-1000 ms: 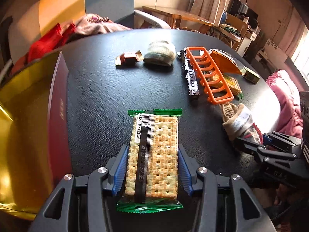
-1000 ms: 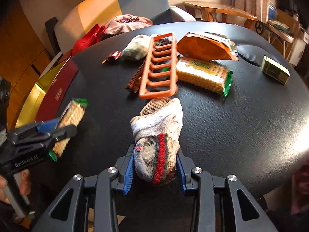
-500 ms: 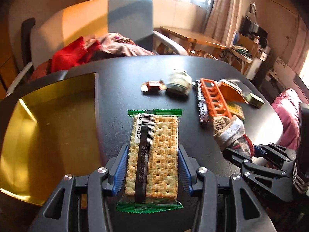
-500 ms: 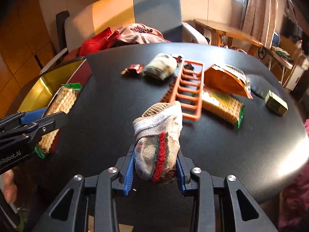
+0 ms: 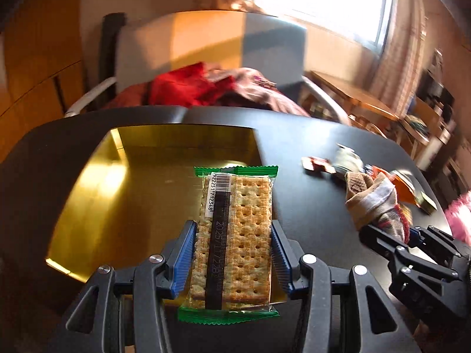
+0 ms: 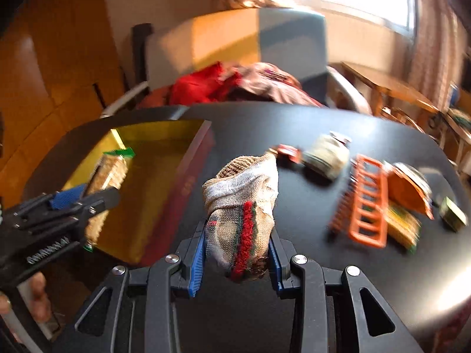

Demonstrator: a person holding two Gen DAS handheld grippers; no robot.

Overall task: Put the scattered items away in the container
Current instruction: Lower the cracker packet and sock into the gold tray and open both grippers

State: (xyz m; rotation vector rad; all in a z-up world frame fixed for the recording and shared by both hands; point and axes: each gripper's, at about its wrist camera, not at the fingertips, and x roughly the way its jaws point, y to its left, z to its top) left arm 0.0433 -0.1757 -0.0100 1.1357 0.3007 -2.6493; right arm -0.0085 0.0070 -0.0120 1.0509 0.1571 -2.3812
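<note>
Holding a green-edged cracker packet (image 5: 234, 235) between its blue pads, the left gripper (image 5: 232, 257) hangs over the near right part of the gold-lined container (image 5: 123, 194). Right gripper (image 6: 237, 257): clamped on a rolled sock (image 6: 243, 206), above the black table (image 6: 309, 211) beside the container's red wall. Table, remaining: orange rack (image 6: 366, 203), candy (image 6: 287, 153), second sock (image 6: 326, 157), cracker pack (image 6: 403, 229), small box (image 6: 452, 213).

Both views are lit warmly by an overexposed window (image 5: 329, 6) at upper right. Glare is thrown on the gold container (image 5: 117, 182) and black table (image 6: 450, 297). Background and far items are motion-blurred; edges are fisheye-curved.
</note>
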